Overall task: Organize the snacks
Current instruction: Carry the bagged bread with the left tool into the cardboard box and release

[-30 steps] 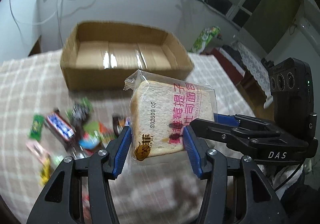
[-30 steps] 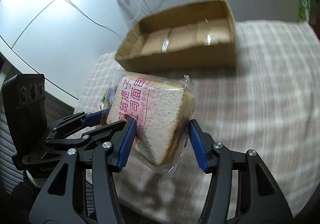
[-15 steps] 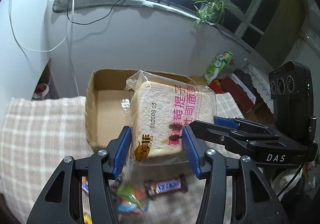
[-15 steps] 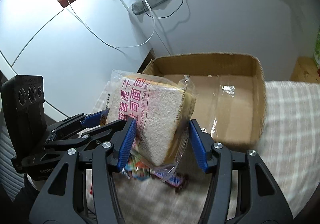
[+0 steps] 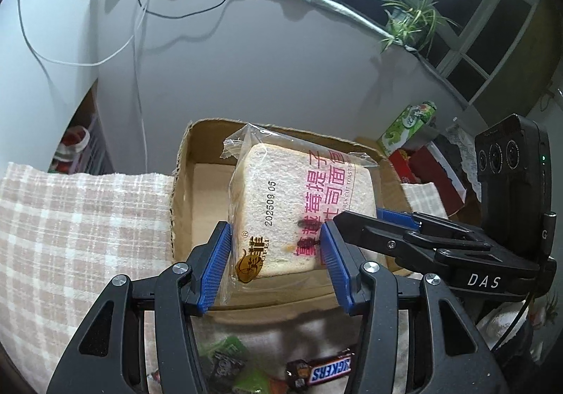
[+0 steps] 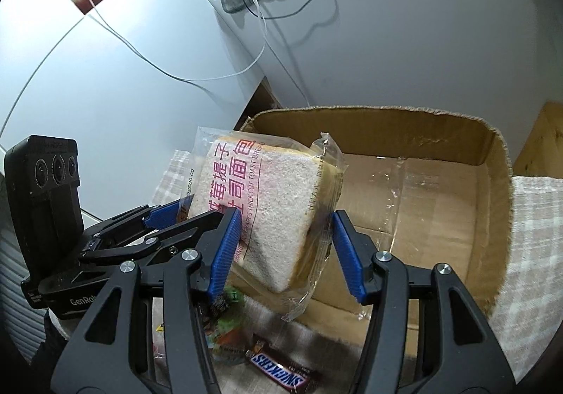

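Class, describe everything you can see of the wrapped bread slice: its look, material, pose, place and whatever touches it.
The wrapped bread slice is a thick white toast slice with a pale crust, sealed in clear crinkly plastic printed with pink characters, a dark date code and a gold logo. It is held on edge in the air, over the near wall of the open cardboard box. The left gripper and the right gripper both clamp it between blue pads. Nothing else touches it.

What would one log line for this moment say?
left gripper: shut on bread | right gripper: shut on bread | bread: over box | Snickers: on cloth
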A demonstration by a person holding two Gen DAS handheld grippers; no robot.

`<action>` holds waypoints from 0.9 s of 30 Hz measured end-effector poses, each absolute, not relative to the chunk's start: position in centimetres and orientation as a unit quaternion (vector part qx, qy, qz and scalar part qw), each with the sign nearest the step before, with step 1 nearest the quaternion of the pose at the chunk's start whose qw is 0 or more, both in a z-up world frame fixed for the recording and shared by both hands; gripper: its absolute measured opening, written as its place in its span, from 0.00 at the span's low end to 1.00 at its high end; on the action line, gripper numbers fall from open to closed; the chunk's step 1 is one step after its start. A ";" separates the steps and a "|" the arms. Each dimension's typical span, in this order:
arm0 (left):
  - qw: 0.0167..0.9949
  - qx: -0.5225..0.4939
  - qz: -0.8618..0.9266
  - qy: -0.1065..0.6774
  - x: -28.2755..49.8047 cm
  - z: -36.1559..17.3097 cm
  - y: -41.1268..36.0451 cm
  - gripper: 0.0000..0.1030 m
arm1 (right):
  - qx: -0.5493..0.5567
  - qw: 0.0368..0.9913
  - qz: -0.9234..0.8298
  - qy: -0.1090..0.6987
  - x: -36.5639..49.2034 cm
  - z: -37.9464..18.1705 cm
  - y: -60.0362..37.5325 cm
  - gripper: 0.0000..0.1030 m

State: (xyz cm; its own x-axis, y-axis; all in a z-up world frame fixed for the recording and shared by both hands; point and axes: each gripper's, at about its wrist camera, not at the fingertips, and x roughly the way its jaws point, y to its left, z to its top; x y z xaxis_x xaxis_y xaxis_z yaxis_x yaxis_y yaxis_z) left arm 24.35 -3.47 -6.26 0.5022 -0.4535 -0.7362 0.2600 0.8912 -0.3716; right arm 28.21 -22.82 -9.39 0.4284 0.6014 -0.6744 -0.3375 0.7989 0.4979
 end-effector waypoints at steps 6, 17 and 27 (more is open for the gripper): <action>0.854 -0.108 -0.203 0.467 24.9 -7.2 -3.3 0.49 | 0.144 0.825 0.283 0.467 29.3 -10.7 -22.4 0.55; 0.854 -0.095 -0.183 0.478 24.5 -7.3 -3.3 0.63 | 0.129 0.837 0.265 0.460 29.0 -10.6 -22.7 0.86; 0.863 -0.091 -0.171 0.466 21.6 -6.1 -1.6 0.63 | 0.130 0.854 0.264 0.428 26.4 -8.1 -24.0 0.86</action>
